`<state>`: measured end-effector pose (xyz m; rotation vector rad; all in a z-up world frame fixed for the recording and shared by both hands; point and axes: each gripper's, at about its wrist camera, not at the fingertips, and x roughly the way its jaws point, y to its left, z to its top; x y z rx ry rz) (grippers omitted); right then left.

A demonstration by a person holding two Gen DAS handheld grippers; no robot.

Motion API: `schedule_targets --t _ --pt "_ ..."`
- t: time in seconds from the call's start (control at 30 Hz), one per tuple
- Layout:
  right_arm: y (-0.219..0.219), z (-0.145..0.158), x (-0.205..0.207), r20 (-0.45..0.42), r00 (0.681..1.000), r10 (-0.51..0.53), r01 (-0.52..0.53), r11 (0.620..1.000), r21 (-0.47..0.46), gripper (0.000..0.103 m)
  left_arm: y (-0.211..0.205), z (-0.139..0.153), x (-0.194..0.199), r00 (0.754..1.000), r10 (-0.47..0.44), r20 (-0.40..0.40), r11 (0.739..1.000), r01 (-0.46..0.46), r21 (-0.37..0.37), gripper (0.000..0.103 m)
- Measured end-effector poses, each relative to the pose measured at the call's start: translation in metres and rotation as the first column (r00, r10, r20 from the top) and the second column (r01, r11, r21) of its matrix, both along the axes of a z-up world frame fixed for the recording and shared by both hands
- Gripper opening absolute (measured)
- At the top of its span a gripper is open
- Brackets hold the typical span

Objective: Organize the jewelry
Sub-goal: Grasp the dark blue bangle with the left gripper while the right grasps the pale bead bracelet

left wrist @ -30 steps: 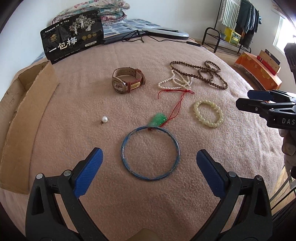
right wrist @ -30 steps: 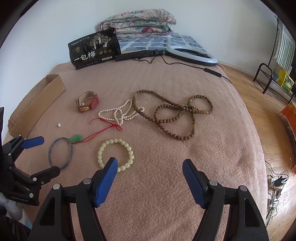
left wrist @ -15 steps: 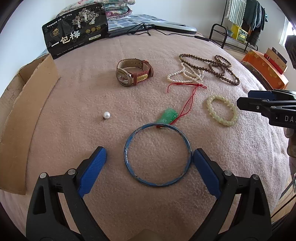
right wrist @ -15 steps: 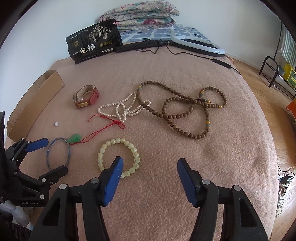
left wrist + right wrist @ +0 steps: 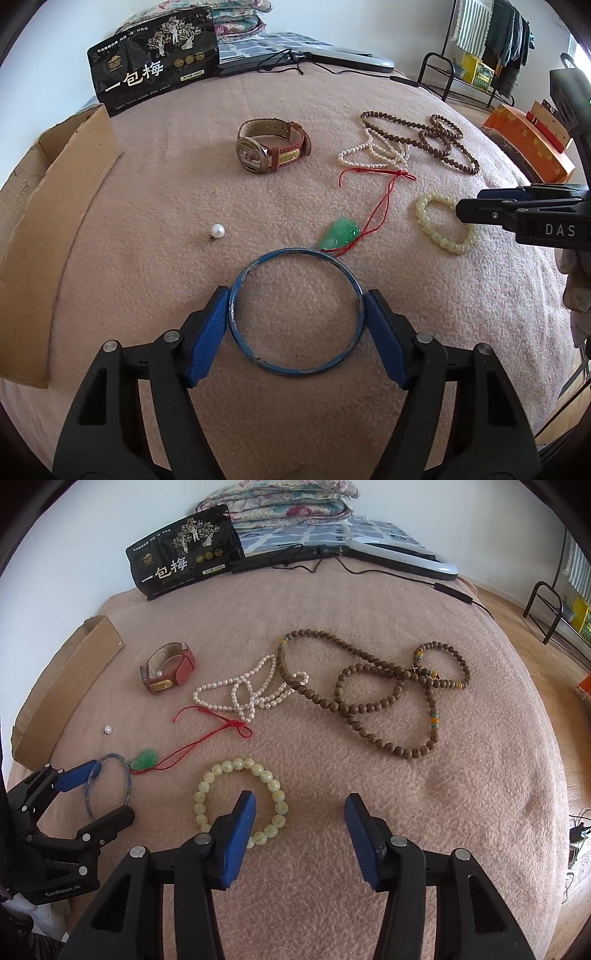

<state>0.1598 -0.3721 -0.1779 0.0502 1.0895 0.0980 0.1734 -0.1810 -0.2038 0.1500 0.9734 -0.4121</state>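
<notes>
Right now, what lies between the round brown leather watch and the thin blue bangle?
Only bare pink blanket; left wrist view shows watch and bangle apart.

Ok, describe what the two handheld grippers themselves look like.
Both are black plastic clamp-style frames with silver rivets and blue ribbed fingers. The left gripper carries white "GenRobot.AI" lettering on its body; the right gripper shows white letters "DAS". A light glove covers the right hand.

Right gripper (image 5: pixel 480 213) perhaps hides part of the pale bead bracelet (image 5: pixel 436 225).

Left gripper (image 5: pixel 295 325) closing around blue bangle (image 5: pixel 295 312) on pink blanket (image 5: pixel 147 258)
</notes>
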Motion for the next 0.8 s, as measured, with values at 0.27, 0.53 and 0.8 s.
schedule_targets --t 0.27,0.53,0.8 --pt "0.010 -0.007 0.004 -0.013 1.000 0.006 -0.007 0.998 -0.059 0.043 0.002 0.003 -0.001 1.000 -0.008 0.000 1.000 0.008 -0.016 0.074" --pt "0.018 -0.003 -0.002 -0.007 0.999 0.037 -0.037 0.998 -0.047 0.007 0.013 0.010 -0.003 1.000 0.009 0.011 1.000 -0.009 -0.026 0.074" --pt "0.021 0.018 -0.016 0.043 0.999 0.030 -0.029 0.999 -0.013 0.005 0.029 0.034 -0.010 0.997 0.031 0.066 0.998 -0.028 -0.048 0.074"
